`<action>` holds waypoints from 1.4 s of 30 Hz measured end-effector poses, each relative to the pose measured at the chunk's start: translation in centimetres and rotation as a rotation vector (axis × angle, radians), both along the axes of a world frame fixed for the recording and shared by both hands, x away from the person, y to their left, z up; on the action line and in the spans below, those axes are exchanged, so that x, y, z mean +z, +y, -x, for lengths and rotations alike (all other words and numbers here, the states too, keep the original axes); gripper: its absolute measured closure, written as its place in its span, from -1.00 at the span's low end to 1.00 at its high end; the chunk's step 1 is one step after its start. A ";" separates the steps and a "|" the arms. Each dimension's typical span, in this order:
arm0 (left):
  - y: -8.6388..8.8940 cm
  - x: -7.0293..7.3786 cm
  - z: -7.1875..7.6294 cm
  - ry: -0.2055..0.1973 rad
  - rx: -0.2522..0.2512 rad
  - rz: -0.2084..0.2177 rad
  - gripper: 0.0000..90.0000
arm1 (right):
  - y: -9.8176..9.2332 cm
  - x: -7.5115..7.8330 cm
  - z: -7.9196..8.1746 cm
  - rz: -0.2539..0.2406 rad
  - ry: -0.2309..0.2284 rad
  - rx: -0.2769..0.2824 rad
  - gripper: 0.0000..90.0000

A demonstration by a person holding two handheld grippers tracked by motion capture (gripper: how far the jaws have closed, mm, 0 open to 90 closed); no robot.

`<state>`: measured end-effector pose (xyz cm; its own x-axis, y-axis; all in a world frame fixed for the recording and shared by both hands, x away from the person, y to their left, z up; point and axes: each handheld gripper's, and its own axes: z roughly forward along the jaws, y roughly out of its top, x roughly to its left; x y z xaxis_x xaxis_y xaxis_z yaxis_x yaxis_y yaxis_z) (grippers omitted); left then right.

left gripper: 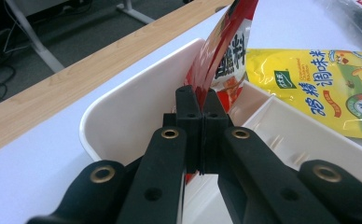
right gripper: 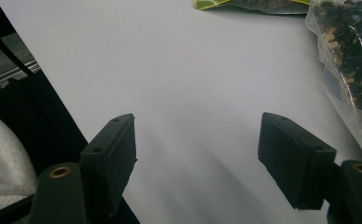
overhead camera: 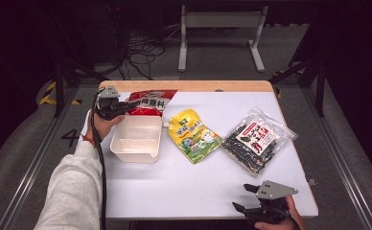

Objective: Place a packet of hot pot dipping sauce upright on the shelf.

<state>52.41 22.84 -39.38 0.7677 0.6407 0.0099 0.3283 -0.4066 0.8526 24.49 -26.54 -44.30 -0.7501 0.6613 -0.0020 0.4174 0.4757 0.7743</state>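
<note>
Left gripper view puts the left gripper (left gripper: 201,105) at lower centre of the frame, its two black jaws pressed together on the bottom edge of the red pouch (left gripper: 226,51), which rises from the pinch toward the top of the frame. Just behind and beneath the clamped edge sits the white tray (left gripper: 123,112), so the pouch hangs over the tray's far wall rather than inside it. The grip takes only a thin strip of slick film, and that is the first risk I see: the pouch may slide out of the jaws if it is lifted or swung quickly. A second risk is the tray itself, which looks light; if the pouch drags on its rim, the tray may tip or skid across the worktop (overhead camera: 213,187).

High view shows the same hold at upper left of the frame, the left gripper (overhead camera: 126,104) on the red pouch (overhead camera: 150,101) at the far edge of the white tray (overhead camera: 137,139). To the right of the tray lies the yellow pouch (overhead camera: 193,135), touching or nearly touching its corner, so a shoved tray would probably push it along. Further right lies the clear bag of dark bits (overhead camera: 257,140).

At lower right of the frame the right gripper (overhead camera: 246,197) rests with its jaws wide apart and nothing between them, too far off to steady the tray.
</note>
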 end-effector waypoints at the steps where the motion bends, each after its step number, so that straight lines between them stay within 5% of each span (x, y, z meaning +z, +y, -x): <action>1: 0.0 -0.1 0.0 0.007 0.001 -0.008 0.99 | 0.0 0.0 0.0 -0.001 -0.001 -0.001 -0.38; 8: -0.1 -0.5 0.0 0.019 0.013 -0.024 0.98 | -0.1 -0.2 -0.3 0.008 0.005 -0.004 -0.37; 21: 1.0 1.1 2.1 -0.054 0.068 0.031 0.73 | -0.3 0.2 -0.5 -0.003 -0.003 -0.016 -0.37; 26: 1.3 2.0 3.5 -0.078 0.070 0.044 0.70 | -0.3 0.3 -0.5 0.006 -0.011 -0.018 -0.36; 34: 1.0 2.9 7.0 -0.113 0.002 0.046 0.77 | -1.1 0.4 -1.0 -0.018 -0.004 -0.059 -0.31; 42: 0.0 3.8 11.1 -0.169 -0.044 0.061 0.47 | -2.0 0.8 -1.4 -0.028 -0.001 -0.088 -0.14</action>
